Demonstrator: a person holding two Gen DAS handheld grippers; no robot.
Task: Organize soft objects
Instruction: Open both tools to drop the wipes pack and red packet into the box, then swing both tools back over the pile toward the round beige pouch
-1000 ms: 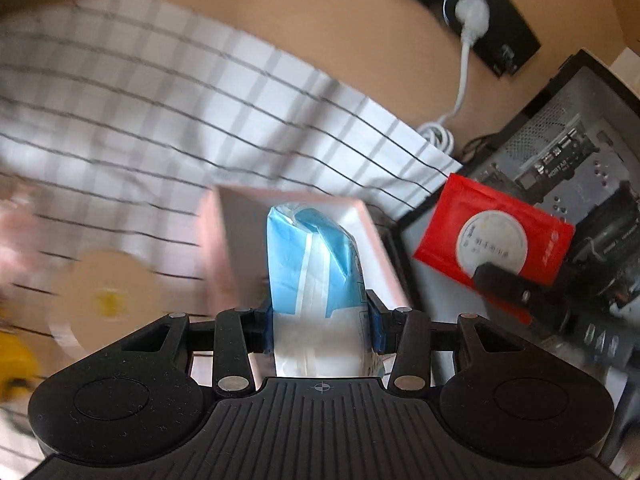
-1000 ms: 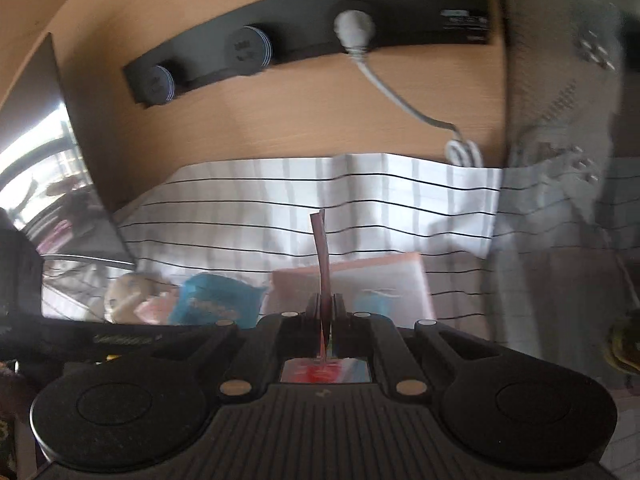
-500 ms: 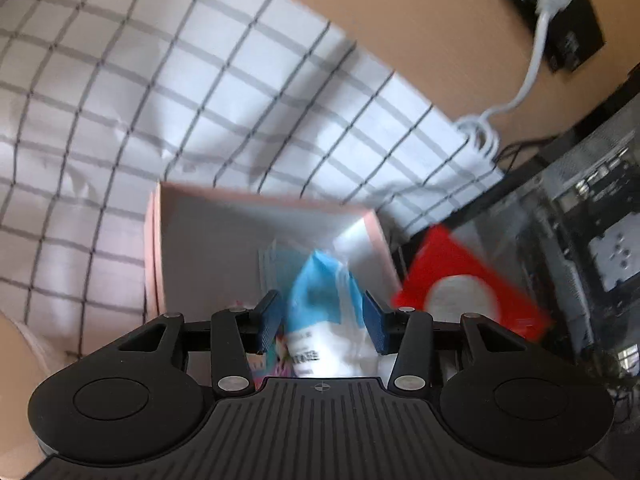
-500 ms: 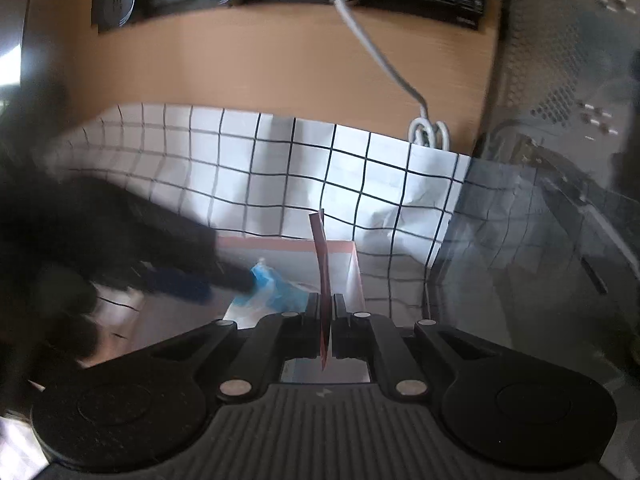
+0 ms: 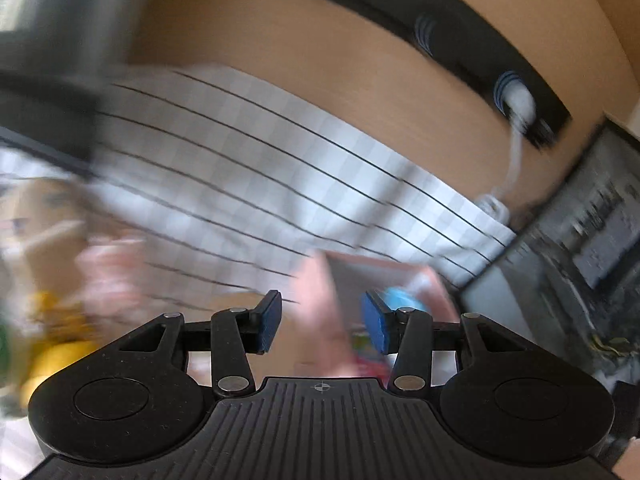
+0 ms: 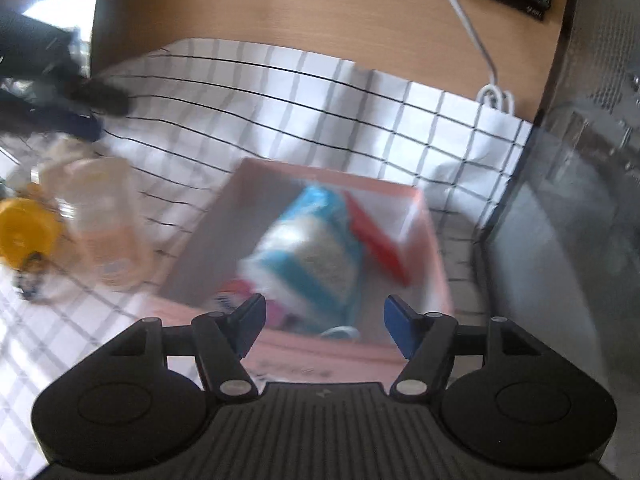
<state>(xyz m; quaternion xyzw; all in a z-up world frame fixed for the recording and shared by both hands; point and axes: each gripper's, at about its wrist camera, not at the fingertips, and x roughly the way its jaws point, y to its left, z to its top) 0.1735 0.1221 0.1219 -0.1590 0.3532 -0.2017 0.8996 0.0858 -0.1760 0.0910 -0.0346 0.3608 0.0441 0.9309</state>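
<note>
A pink box [image 6: 280, 344] sits on the checked cloth. Inside it lie a blue and white soft pack [image 6: 308, 256] and a red flat pack [image 6: 376, 240] leaning at the box's right wall. My right gripper [image 6: 324, 322] is open and empty, just above the box's near wall. My left gripper [image 5: 322, 322] is open and empty, left of and above the box [image 5: 316, 280]; the view is blurred. The blue pack [image 5: 404, 298] shows behind its right finger.
A clear jar [image 6: 100, 216] and a yellow lid [image 6: 24, 236] lie left of the box on the checked cloth [image 6: 320, 100]. A dark computer case [image 6: 580, 200] stands at the right. A power strip with a white cable [image 6: 468, 28] is on the wooden wall behind.
Both grippers have opened and let go: the blue pack and the red pack now lie in the pink box. The left gripper has swung away to the left.
</note>
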